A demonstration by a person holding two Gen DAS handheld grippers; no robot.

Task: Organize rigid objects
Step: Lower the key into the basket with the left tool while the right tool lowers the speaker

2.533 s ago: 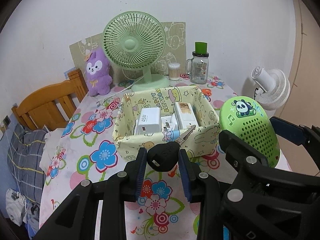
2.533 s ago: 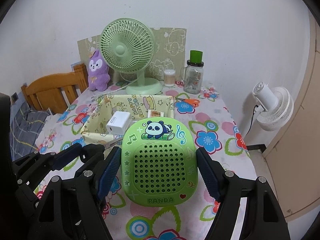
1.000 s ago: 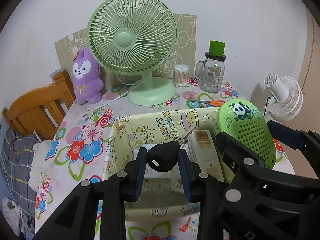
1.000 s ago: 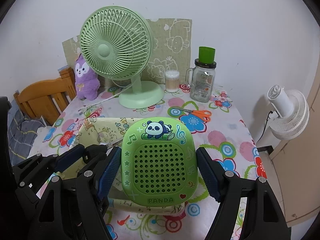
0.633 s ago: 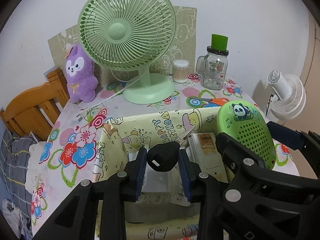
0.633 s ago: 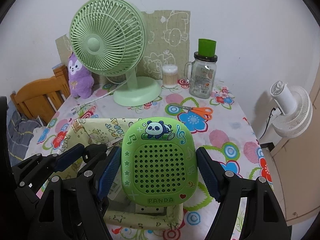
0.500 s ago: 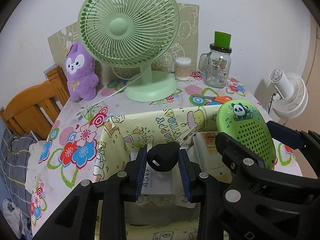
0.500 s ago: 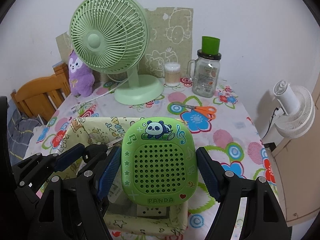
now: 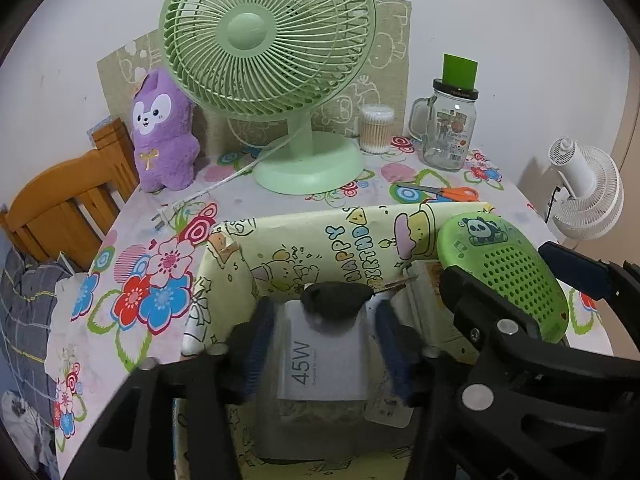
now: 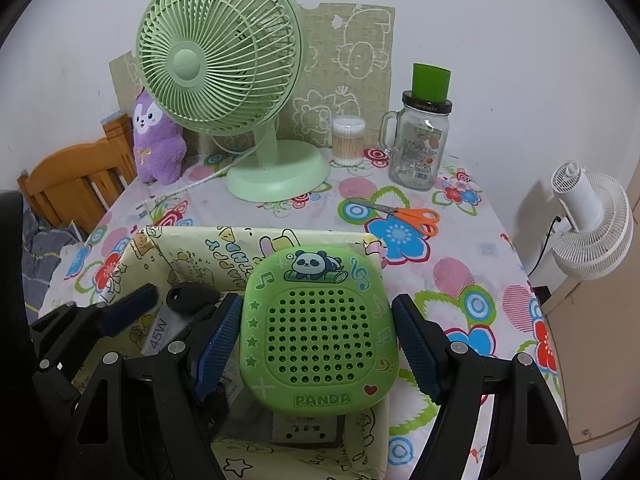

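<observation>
Our left gripper (image 9: 326,340) has just been opening, jaws now apart, the black key (image 9: 334,300) loose between them above the 45W charger (image 9: 322,364) in the yellow box (image 9: 320,236). Our right gripper (image 10: 318,340) is clamped on the green panda speaker (image 10: 320,328), over the box's right side.

2 fans (image 10: 218,64) (1 green), 1 jar (image 10: 420,148), 1 scissors (image 10: 408,214)

The black key fob (image 9: 335,301) between the left tool's (image 9: 325,354) parted pads is smeared with blur, its outline soft. The white 45W charger (image 9: 320,364) beneath it is partly covered. The green panda speaker (image 10: 320,332) hides most of a labelled box (image 10: 306,428) below the right tool (image 10: 320,344).
</observation>
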